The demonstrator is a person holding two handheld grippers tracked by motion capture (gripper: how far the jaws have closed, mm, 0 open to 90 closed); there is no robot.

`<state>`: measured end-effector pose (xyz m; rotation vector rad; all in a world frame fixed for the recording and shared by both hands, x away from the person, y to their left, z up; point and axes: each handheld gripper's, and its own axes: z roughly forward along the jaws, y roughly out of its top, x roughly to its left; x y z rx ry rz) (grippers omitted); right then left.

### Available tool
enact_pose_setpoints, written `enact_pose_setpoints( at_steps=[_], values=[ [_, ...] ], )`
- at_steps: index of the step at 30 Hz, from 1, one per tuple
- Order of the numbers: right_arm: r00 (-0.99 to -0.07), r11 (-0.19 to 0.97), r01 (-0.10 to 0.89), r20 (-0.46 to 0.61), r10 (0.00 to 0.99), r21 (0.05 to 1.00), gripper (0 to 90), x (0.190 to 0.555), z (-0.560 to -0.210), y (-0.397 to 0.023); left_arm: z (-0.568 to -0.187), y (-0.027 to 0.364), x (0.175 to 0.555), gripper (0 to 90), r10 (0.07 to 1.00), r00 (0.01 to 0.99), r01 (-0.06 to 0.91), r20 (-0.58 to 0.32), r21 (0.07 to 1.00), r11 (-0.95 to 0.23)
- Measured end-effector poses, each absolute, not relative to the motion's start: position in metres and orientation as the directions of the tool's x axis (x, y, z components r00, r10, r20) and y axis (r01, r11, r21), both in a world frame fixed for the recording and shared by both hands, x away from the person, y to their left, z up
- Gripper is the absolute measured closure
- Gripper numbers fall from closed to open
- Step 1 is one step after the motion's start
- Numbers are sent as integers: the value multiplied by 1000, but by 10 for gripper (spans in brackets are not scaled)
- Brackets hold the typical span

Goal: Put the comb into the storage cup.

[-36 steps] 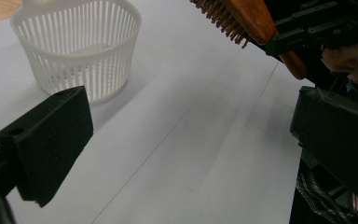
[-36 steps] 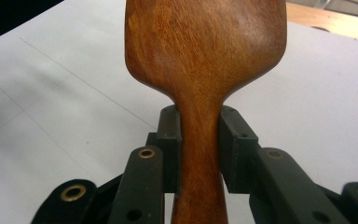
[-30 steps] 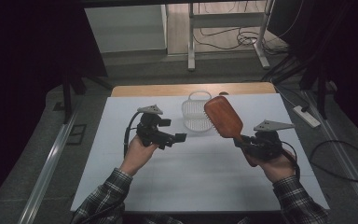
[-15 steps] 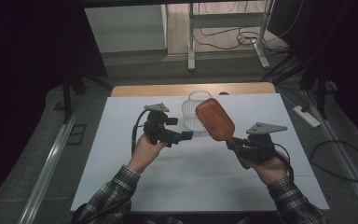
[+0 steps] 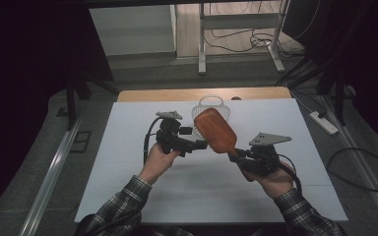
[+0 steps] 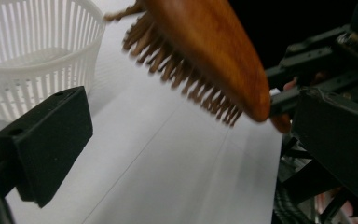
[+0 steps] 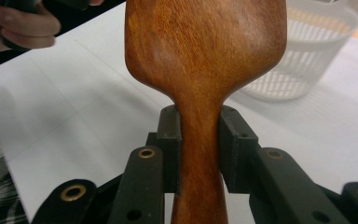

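Note:
A brown wooden hairbrush (image 5: 215,130) is held up over the white table, its bristles facing down to the left. My right gripper (image 5: 237,155) is shut on the brush's handle (image 7: 200,144), one jaw on each side. My left gripper (image 5: 198,145) is open, and its tips sit right at the lower left edge of the brush head. In the left gripper view the bristled head (image 6: 205,51) hangs above and between the two spread jaws. A white slatted basket (image 5: 209,105) stands behind the brush, partly hidden by it.
A white sheet (image 5: 177,196) covers most of the table, and a strip of bare wood (image 5: 167,94) shows at the far edge. The basket (image 7: 303,60) stands just beyond the brush head. A power strip (image 5: 323,123) and cables lie on the floor to the right.
The right gripper has carried the brush left and toward the person. The left gripper has moved right, closing in on the brush head, and is still open.

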<state>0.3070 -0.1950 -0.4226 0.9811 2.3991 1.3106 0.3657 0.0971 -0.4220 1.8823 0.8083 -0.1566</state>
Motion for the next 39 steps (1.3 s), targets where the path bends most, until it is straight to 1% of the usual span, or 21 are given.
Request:
enact_pose_setpoints(
  at_steps=[12,19,23,26,33,39],
  values=[
    [-774,389,422,102,625,819,721,301,-426,-179,-426,93,370,0,435,742,635,-509,743,-214],
    [-788,401,405,92,609,822,721,298,-427,-174,-427,90,371,0,414,742,641,-528,739,-206],
    [-797,406,395,86,598,824,721,297,-427,-171,-427,88,372,8,421,738,644,-527,735,-210],
    [-799,409,390,82,596,825,721,296,-427,-170,-428,89,372,44,420,734,649,-534,733,-204],
    [-804,413,381,76,590,827,721,296,-429,-170,-429,92,372,226,401,723,667,-563,720,-191],
    [-806,413,384,82,586,826,721,297,-431,-171,-430,95,372,288,386,701,692,-600,703,-165]
  ],
)
